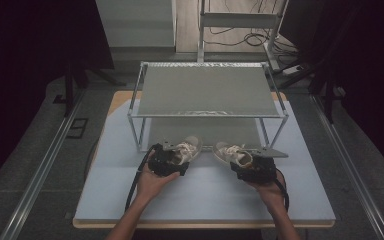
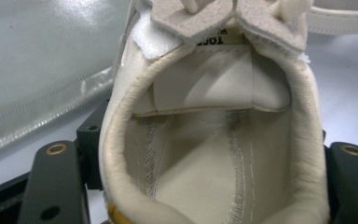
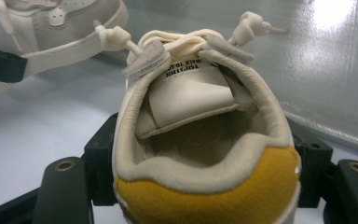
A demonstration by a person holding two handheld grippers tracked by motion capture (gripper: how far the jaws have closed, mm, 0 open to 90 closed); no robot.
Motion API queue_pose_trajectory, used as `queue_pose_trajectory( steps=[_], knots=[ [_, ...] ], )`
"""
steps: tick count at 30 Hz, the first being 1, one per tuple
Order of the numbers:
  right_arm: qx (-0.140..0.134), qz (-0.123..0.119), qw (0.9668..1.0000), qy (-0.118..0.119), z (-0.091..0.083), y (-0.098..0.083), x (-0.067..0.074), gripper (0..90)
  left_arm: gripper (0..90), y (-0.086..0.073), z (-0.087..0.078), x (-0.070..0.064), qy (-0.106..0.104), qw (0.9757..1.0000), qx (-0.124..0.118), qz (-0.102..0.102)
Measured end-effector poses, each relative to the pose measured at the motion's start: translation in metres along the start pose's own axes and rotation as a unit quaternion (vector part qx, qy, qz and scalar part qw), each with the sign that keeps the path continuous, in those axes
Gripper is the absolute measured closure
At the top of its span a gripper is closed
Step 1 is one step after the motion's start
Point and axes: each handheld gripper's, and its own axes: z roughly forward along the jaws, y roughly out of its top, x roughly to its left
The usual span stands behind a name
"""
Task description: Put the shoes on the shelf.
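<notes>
Two small cream shoes sit side by side on the table in front of a metal rack. My left gripper [image 1: 172,159] is shut on the heel of the left shoe [image 1: 188,148], whose toe points toward the rack. In the left gripper view, both black jaws flank that shoe's [image 2: 214,140] open collar. My right gripper [image 1: 247,165] is shut on the right shoe [image 1: 230,152]. The right gripper view shows its yellow heel patch [image 3: 209,196] between the jaws, and the left shoe [image 3: 51,28] lies at the upper left.
A two-tier metal rack [image 1: 207,90] stands at the table's far half, its lower shelf just beyond the shoes' toes. The pale blue table top [image 1: 205,195] stretches around my hands. Cables [image 1: 240,37] lie on the floor behind, and rails run along both sides.
</notes>
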Motion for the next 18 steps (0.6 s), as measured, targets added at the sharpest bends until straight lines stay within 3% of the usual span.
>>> queue_pose_trajectory(
  steps=[13,18],
  knots=[
    [-0.004,0.026,0.9993,-0.026,0.030,0.020,0.001,29.7,29.4,0.019,0.017,0.011,0.019,0.9998,0.005,0.007],
    [-0.005,0.031,0.9987,-0.040,0.042,0.028,0.001,29.7,29.3,0.026,0.032,0.016,0.021,0.9998,0.007,-0.004]
  ],
)
